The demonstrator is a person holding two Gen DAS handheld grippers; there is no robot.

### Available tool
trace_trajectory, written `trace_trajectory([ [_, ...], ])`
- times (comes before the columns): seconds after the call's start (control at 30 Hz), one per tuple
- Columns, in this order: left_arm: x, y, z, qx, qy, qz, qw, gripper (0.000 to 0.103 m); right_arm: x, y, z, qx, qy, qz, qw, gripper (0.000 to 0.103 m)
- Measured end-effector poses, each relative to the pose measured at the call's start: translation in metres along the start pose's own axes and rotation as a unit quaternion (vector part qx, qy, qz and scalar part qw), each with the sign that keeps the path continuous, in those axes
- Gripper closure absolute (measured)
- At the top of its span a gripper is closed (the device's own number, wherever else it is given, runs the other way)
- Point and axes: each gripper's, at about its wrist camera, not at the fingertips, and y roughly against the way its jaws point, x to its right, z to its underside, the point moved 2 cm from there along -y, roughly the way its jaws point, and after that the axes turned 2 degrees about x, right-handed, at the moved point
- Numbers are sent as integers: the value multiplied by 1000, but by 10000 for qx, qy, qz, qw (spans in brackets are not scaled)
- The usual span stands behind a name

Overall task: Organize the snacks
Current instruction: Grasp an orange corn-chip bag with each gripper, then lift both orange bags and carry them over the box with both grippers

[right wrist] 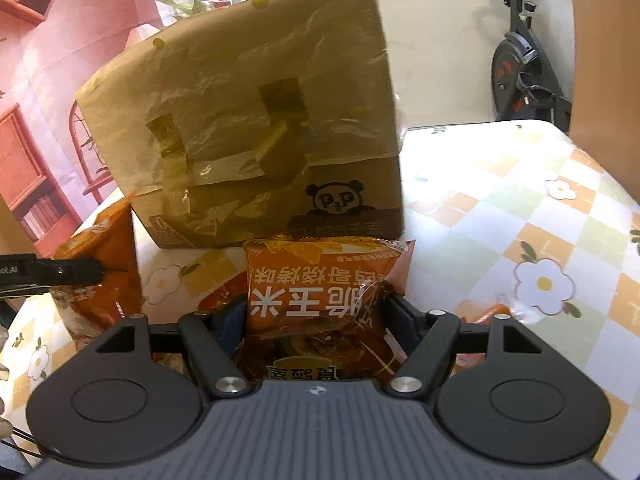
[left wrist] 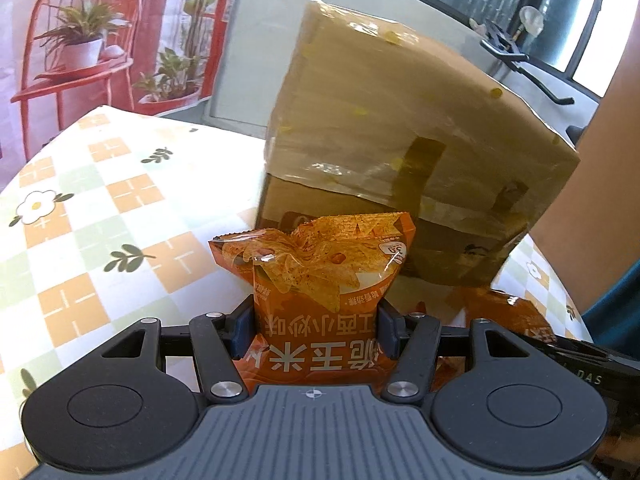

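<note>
Near the table's point(right wrist: 520, 216) middle, before a taped cardboard box point(right wrist: 256, 120), the left gripper point(left wrist: 316, 328) and right gripper point(right wrist: 316, 320) each pinch an orange corn-chip packet point(left wrist: 320, 280) point(right wrist: 320, 292) mid-body; light, puffy, crinkly bags, likely slippery, their contents crushable.

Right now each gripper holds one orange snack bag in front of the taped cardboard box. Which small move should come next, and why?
Probably lift both bags higher. The left gripper pinches its corn chip bag and the right gripper its own bag, both low before the cardboard box. The box wall rises above them, and its opening is not visible.
</note>
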Motion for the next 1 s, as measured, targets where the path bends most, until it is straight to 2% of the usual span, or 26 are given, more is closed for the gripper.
trace_trajectory([
  [0.33, -7, 7, 1, 21, 110, -182, 9998, 41, 20, 19, 1, 95, -74, 393, 9992, 29],
  [0.57, -12, 14, -4, 169, 210, -253, 9993, 41, 37, 37, -7, 403, -275, 627, 9968, 30],
  [0.87, -10, 53, -48, 928, 161, -82, 9955, 41, 51, 74, -42, 1210, -381, 884, 9880, 30],
  [1.0, 4, 69, -74, 1275, -58, 78, 9918, 41, 48, 91, -63, 1610, -352, 893, 9823, 30],
])
